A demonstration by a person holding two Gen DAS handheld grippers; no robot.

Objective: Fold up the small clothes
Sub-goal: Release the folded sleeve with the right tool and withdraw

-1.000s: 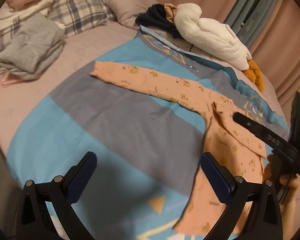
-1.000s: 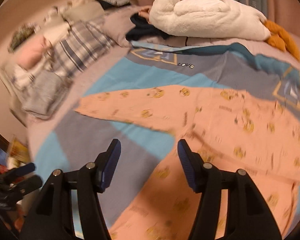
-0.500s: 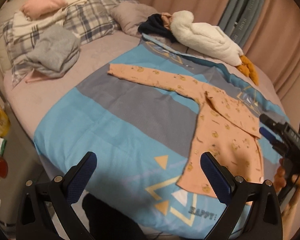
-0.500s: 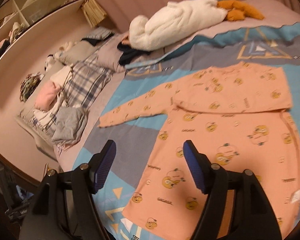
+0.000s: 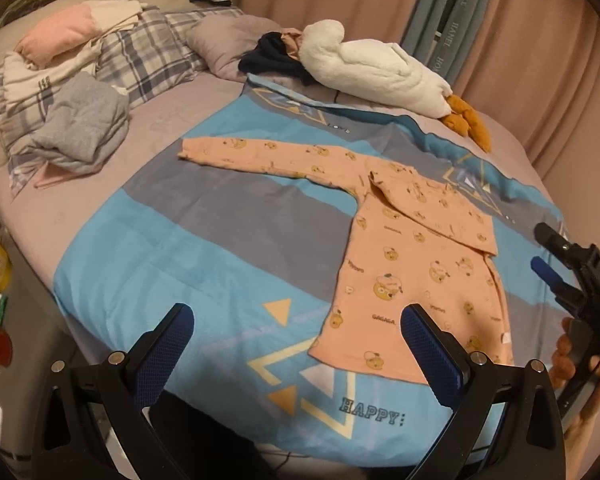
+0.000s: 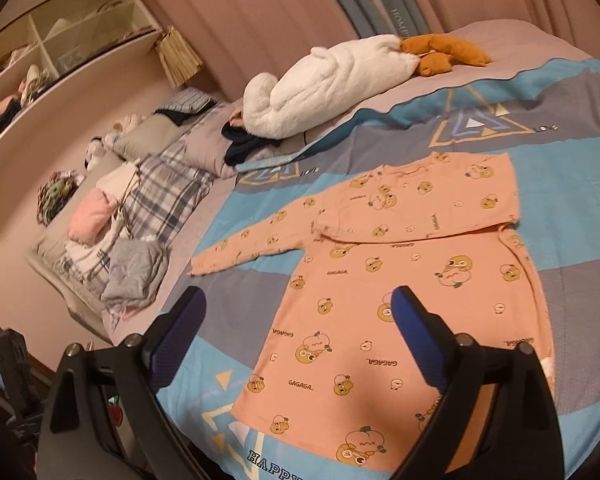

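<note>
A: Readable text? 
B: "HAPPY:" on the blue-and-grey printed bedspread (image 5: 204,264), 6 o'clock edge; small "LOVE" at its 12 o'clock end. 
A: Garment? 
B: "GAGAGA" repeated across the peach long-sleeved cartoon-print top (image 6: 384,320). "HANEL" lettering on the grey-blue curtain strip (image 5: 446,28), 1 o'clock.

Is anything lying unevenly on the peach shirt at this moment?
Yes. On the peach shirt, one sleeve is folded across the chest, while the other sleeve lies stretched out sideways on the blue blanket, so it looks lopsided.
</note>
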